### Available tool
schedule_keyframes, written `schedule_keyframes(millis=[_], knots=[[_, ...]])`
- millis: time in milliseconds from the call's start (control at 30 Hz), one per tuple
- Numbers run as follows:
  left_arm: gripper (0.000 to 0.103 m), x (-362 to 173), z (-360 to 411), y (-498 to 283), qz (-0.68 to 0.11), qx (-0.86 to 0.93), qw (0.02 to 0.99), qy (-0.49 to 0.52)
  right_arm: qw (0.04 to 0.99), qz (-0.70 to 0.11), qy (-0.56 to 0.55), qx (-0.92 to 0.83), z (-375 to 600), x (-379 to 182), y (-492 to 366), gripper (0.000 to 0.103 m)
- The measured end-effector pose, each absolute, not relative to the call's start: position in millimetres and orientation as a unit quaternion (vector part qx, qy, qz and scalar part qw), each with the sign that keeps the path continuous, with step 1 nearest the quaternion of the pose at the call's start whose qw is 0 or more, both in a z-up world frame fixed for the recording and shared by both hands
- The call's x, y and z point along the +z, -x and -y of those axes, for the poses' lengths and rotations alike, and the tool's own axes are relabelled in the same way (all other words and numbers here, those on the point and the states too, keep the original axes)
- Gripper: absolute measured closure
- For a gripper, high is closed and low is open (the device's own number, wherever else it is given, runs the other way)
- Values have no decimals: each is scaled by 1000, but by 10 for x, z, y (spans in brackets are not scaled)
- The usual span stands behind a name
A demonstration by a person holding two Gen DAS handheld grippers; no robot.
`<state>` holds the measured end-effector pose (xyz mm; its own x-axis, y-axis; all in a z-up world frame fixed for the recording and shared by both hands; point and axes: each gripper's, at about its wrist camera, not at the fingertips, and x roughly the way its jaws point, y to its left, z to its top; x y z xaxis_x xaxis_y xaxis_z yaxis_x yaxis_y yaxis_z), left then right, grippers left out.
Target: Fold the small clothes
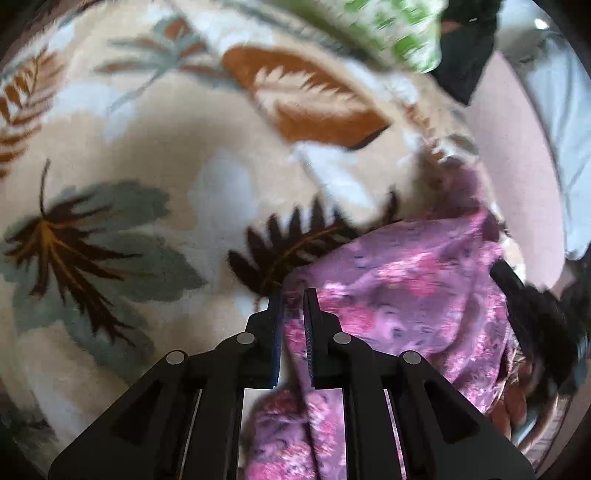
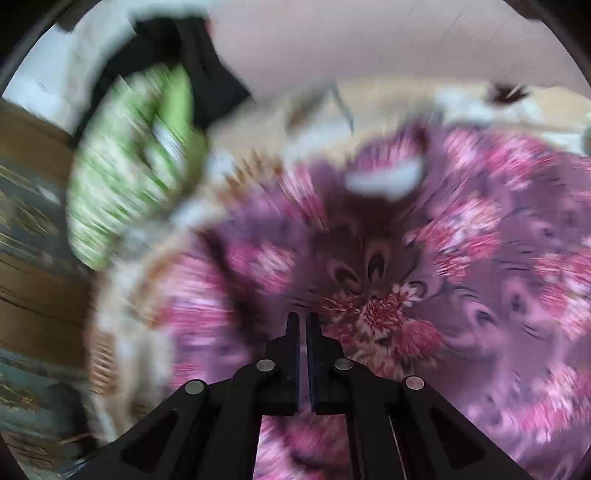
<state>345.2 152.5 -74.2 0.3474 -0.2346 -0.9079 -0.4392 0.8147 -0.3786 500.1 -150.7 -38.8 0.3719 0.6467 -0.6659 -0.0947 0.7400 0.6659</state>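
Note:
A purple garment with pink flowers (image 1: 402, 291) lies on a cream blanket with leaf prints (image 1: 147, 147). My left gripper (image 1: 293, 295) is shut on the garment's edge, with cloth pinched between the fingers and hanging below. In the right wrist view the same garment (image 2: 461, 258) fills the frame, blurred by motion. My right gripper (image 2: 303, 317) has its fingers close together over the cloth; fabric shows in the narrow gap, so it appears shut on the garment.
A green and white patterned cloth (image 1: 399, 33) and a black cloth (image 1: 465, 55) lie at the blanket's far edge; both also show in the right wrist view (image 2: 136, 166). A wooden surface (image 2: 33, 221) is at the left.

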Motion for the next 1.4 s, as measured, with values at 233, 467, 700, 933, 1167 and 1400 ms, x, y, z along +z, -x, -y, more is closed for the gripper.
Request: schedule_keyframes(millis=[233, 467, 700, 933, 1167, 1400], knots=[[95, -343, -1178, -3309, -533, 69, 821, 193, 778, -502, -264, 270, 1948, -170, -3367, 34], [33, -263, -721, -3120, -508, -21, 848, 148, 762, -551, -259, 219, 2103, -673, -2384, 36], [33, -649, -439, -3290, -575, -41, 809, 113, 749, -587, -233, 201, 2003, -695, -2410, 97], [33, -801, -438, -3401, -589, -24, 802, 99, 745, -591, -255, 175, 2238, -896, -2212, 96], [33, -601, -594, -3400, -553, 17, 829, 83, 780, -565, -208, 174, 2065, -743, -2109, 95], [33, -655, -998, -3454, -563, 41, 810, 157, 831, -446, -283, 172, 2435, -401, -2030, 19]])
